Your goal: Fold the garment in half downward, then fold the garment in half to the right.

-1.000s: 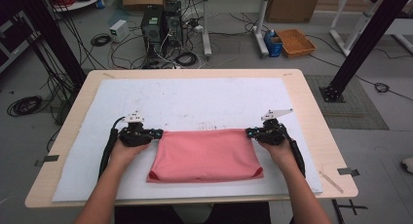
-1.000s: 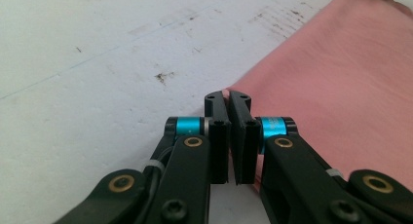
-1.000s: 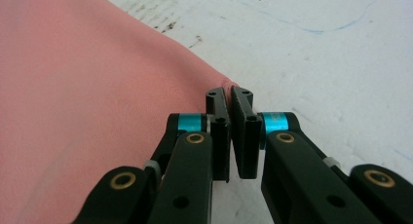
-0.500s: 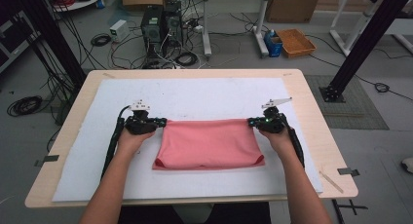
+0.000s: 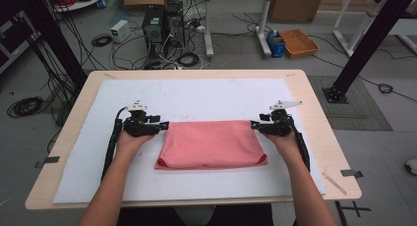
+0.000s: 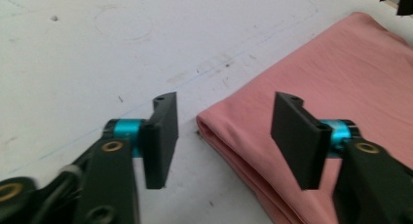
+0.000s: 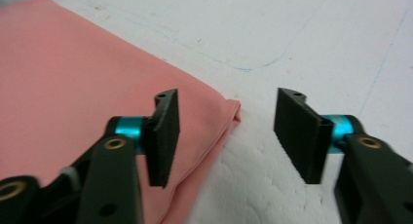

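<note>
Your left gripper (image 5: 163,124) spread, jaws just opened, far left corner of the folded pink cloth (image 5: 211,143) between them ungripped, your right gripper (image 5: 254,124) likewise at the far right corner, cloth mid-table on the white mat (image 5: 206,96) (faint blue pen lines, no legible writing), wooden table (image 5: 322,123), computer towers (image 5: 162,27) and cables on the grey floor (image 5: 231,44) beyond

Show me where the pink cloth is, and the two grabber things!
folded pink fabric cloth (image 5: 211,145): high view, middle of its top layer.
black left gripper (image 5: 163,124): high view, between its fingers.
black right gripper (image 5: 254,124): high view, between its fingers.
</note>
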{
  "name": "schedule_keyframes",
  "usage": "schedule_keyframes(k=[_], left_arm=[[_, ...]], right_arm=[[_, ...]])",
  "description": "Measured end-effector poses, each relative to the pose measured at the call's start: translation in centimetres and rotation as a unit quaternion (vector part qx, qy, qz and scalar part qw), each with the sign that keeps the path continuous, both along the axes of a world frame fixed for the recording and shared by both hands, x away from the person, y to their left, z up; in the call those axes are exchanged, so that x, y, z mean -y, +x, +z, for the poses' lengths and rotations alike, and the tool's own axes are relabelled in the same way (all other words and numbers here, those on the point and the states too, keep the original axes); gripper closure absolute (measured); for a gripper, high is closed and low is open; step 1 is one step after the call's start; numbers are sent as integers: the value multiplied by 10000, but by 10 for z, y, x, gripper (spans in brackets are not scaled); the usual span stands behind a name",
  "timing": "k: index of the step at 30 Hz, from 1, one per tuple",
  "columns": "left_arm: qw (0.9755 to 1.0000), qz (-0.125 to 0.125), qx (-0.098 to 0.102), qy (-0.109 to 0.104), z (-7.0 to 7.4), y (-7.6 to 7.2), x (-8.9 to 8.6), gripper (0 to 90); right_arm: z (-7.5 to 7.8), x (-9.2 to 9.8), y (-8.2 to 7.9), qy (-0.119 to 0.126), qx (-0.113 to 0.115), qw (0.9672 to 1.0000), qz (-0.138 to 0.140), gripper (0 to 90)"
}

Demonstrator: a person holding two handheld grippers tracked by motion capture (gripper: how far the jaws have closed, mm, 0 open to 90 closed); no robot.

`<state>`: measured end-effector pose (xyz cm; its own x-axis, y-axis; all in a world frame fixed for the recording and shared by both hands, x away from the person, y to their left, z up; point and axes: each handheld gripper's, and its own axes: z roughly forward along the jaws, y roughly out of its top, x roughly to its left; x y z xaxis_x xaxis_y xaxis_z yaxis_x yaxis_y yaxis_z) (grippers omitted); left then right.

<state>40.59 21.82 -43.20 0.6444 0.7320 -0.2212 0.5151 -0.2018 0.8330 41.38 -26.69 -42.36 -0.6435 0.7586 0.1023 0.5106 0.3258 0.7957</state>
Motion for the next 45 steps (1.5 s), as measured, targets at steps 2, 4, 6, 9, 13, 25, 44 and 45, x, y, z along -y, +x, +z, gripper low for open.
schedule_keyframes(k=[2,4,6,9,13,25,44,45], left_arm=[[9998,-68,172,-113,4,-10,-2,373],[9996,-69,261,-70,8,-18,-1,328],[9995,-130,301,-49,10,-25,0,312],[9993,-166,326,-90,16,-35,1,259],[9985,-207,499,-103,21,-51,-1,237],[9963,-557,574,-328,20,-68,-4,178],[9992,-257,295,-43,14,-77,-2,178],[9993,-265,257,20,12,-79,-2,178]], right_arm=[[2,4,-8,67,73,9999,29,368],[3,7,-16,91,190,9998,71,329],[5,10,-24,118,256,9996,71,293],[8,14,-34,298,316,9990,124,226],[7,17,-48,508,414,9975,275,210],[17,10,-52,744,631,9945,391,203],[20,22,-47,874,635,9938,249,202],[20,21,-46,889,611,9939,248,203]])
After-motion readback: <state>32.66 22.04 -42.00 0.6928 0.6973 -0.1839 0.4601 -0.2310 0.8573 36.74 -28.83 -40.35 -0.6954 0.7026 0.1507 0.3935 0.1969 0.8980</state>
